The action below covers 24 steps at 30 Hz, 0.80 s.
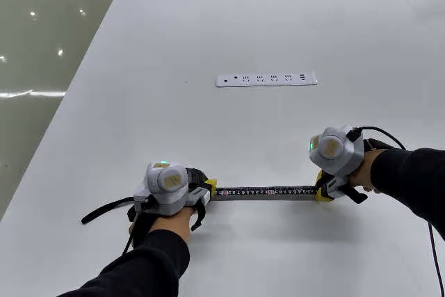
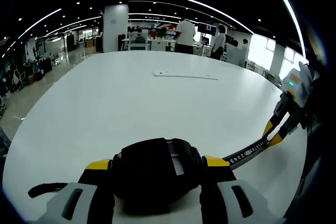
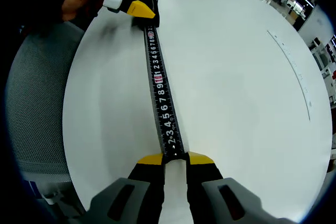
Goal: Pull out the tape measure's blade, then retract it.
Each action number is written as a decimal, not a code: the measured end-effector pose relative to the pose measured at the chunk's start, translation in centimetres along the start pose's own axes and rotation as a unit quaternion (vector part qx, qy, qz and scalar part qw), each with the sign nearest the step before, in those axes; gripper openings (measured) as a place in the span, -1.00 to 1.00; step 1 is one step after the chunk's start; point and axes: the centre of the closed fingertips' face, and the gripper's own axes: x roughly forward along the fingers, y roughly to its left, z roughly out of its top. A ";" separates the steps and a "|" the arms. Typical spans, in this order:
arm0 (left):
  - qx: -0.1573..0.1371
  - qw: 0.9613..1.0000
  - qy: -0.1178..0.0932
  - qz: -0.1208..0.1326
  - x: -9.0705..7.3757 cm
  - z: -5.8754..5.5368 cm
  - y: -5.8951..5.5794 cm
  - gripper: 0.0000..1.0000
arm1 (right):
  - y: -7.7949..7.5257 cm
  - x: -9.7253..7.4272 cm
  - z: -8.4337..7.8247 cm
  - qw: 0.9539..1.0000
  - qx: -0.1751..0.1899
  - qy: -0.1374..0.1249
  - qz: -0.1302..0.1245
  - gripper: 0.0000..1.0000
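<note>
the tape measure's black case [image 2: 157, 174] is clamped in the closed jaws of the left gripper [image 1: 207, 189], low on the white table [image 1: 243, 33]. the blade [image 3: 160, 93] lies drawn out flat on the tabletop, its long axis running 9 to 3 o'clock in the head view. the right gripper [image 3: 176, 158] pinches its tip. from that gripper the case is straight ahead at 12 o'clock, so retracting likely means feeding the tip back along that line. a power strip [image 1: 266, 79] lies well apart at 12 o'clock.
</note>
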 end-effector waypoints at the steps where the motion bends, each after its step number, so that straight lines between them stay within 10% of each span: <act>1: 0.002 1.000 0.000 0.000 0.0 0.0 0.0 0.24 | 0.0 0.0 0.0 1.000 0.002 -0.001 0.001 -0.80; 24: -0.009 1.000 0.015 -0.011 0.0 -0.2 -0.1 0.24 | 0.1 0.3 0.7 0.999 -0.012 -0.027 -0.014 -0.84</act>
